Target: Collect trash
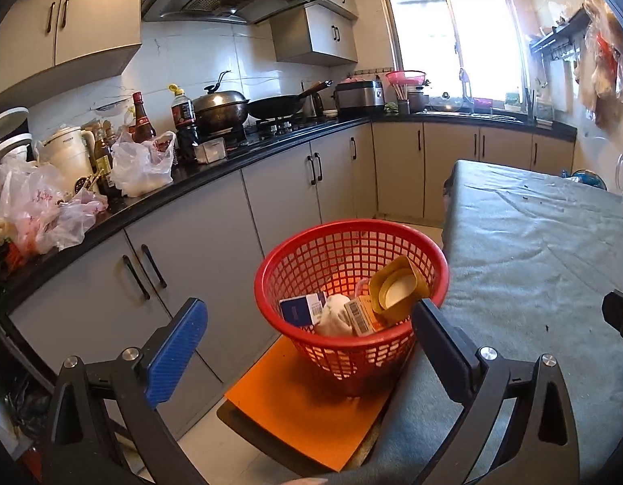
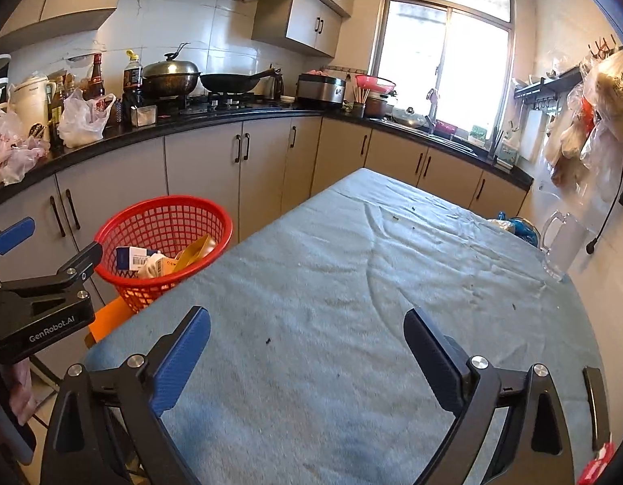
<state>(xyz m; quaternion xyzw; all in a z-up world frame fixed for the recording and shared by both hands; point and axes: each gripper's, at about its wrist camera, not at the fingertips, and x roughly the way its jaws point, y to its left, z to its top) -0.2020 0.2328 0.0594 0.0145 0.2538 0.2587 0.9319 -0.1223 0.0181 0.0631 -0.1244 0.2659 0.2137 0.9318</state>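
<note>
We hold left gripper (image 1: 309, 331) jaws wide apart, nothing between; red basket (image 1: 432, 254) sits just ahead of fingertips on orange stool (image 1: 303, 400), placed beside table edge, we judge so trash drops in easily. Trash in basket: gold tub (image 1: 396, 287), blue-white carton (image 1: 301, 309), crumpled white tissue (image 1: 331, 315). Right gripper (image 2: 307, 347) also spread wide, empty, over blue table cloth (image 2: 392, 283); only crumbs ahead. Glass mug (image 2: 562, 242) far ahead-right.

A table (image 2: 352, 283) under a wrinkled blue cloth (image 2: 392, 242) bears dark crumbs (image 2: 268, 340) and a glass mug (image 2: 562, 242) (far right edge). The red basket (image 1: 352, 283) sits on an orange stool (image 1: 303, 408) beside it.
</note>
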